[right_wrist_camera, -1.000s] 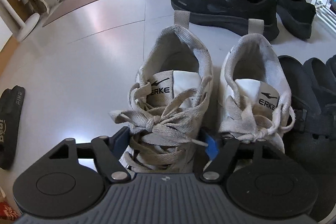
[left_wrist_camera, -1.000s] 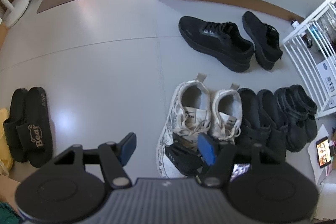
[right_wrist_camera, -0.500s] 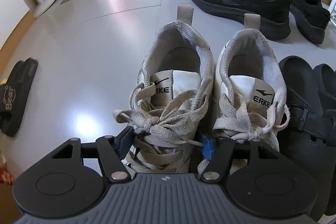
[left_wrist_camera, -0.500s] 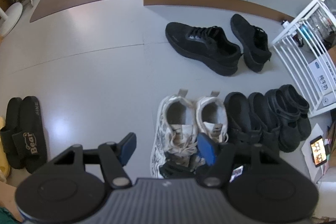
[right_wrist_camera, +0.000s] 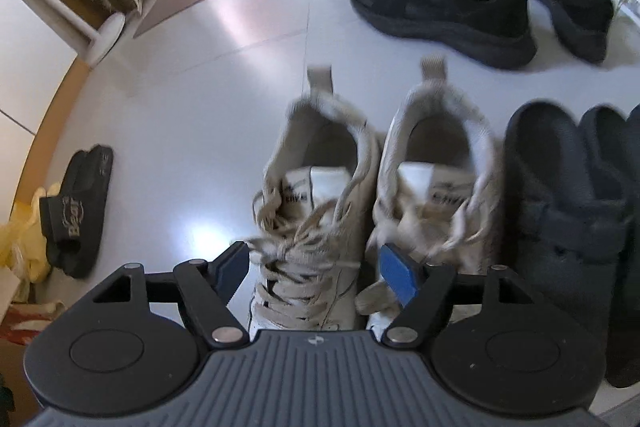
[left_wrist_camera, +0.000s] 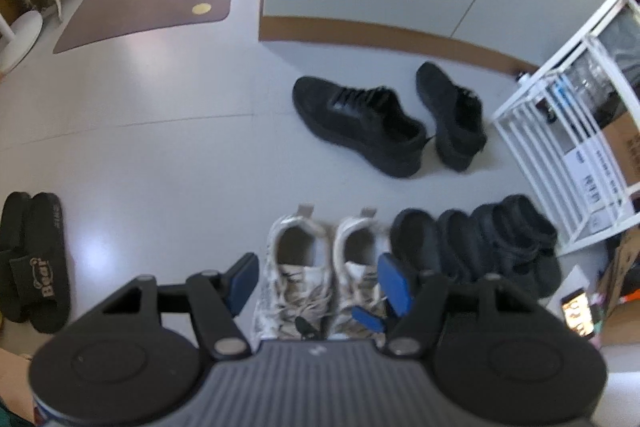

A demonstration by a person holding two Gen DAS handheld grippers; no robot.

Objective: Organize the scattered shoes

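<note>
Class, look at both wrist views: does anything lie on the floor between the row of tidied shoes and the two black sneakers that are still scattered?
Nothing visible does. Bare floor separates the white sneakers in the row from the black sneakers lying splayed near the cabinet base. The white rack stands off to the side.

Two white sneakers [left_wrist_camera: 320, 267], two black sneakers [left_wrist_camera: 360, 123], four black clogs [left_wrist_camera: 472, 247], two black slippers [left_wrist_camera: 32, 259].

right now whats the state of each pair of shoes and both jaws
white sneakers: paired, side by side, laced
black sneakers: splayed apart, not lined up
black clogs: in the row beside the white pair
black slides: paired, off alone
left gripper: jaws open, empty
right gripper: jaws just opened, off the sneaker
</note>
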